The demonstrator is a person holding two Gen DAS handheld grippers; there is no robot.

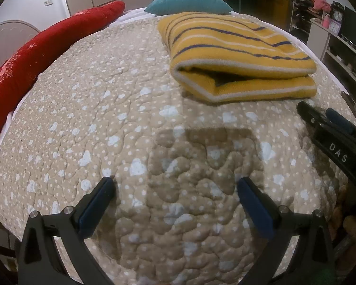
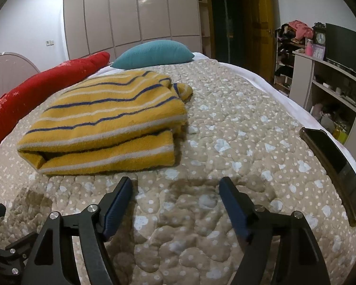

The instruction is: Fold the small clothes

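On the quilted bed cover (image 2: 237, 123), with a red bolster (image 2: 47, 83) and a teal pillow (image 2: 154, 54) behind, we see the yellow striped garment (image 2: 106, 123) already lying folded into a thick packet, so we judge the folding of this piece as finished and only a last tidy, or another garment that we cannot see, may be left. Our left gripper (image 1: 175, 194) and right gripper (image 2: 175, 199) both hang over bare cover near the garment, jaws spread wide and holding nothing. The garment's far end looks bunched and hard to read, and a dark flat object (image 2: 337, 173) by the bed edge, perhaps a phone, is unclear.
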